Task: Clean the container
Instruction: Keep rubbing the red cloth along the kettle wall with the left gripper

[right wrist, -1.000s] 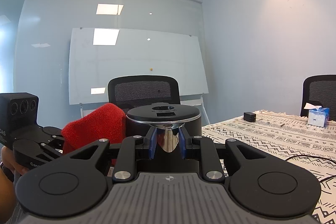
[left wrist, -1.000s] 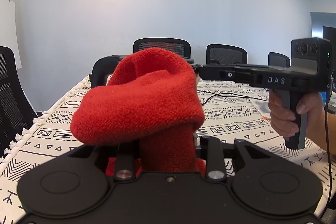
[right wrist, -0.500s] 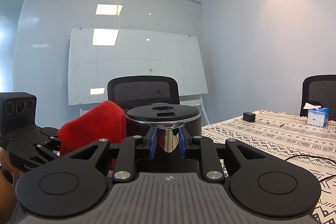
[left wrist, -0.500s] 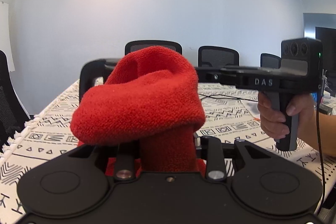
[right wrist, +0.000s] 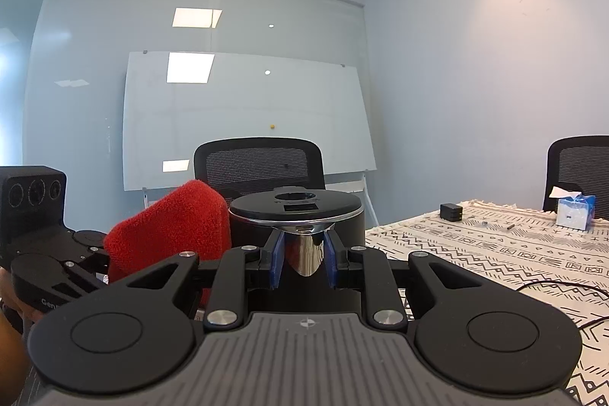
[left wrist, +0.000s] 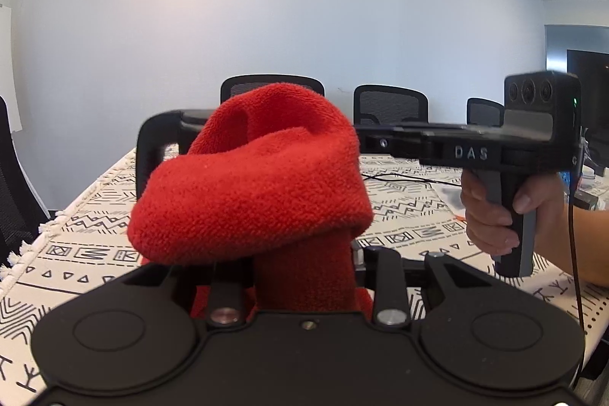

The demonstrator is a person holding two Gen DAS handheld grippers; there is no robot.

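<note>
My left gripper (left wrist: 304,269) is shut on a red terry cloth (left wrist: 259,185) that bulges up and hides its fingertips. The cloth also shows in the right wrist view (right wrist: 171,234), pressed against the left side of the container. My right gripper (right wrist: 303,261) is shut on the shiny spout of a black round container (right wrist: 297,212) with a chrome-rimmed lid, held above the table. In the left wrist view the container's black handle (left wrist: 152,147) shows behind the cloth, and the right gripper's body (left wrist: 475,147) reaches in from the right.
A table with a black-and-white patterned cloth (left wrist: 411,215) lies below. Black office chairs (left wrist: 388,103) line its far side. A cable (right wrist: 552,288), a small black box (right wrist: 451,212) and a blue tissue box (right wrist: 573,212) lie on the table. A whiteboard (right wrist: 247,117) stands behind.
The cloth has shifted slightly left along the container's side. In the left wrist view the right gripper and container have drifted left. Both grips are unchanged.
</note>
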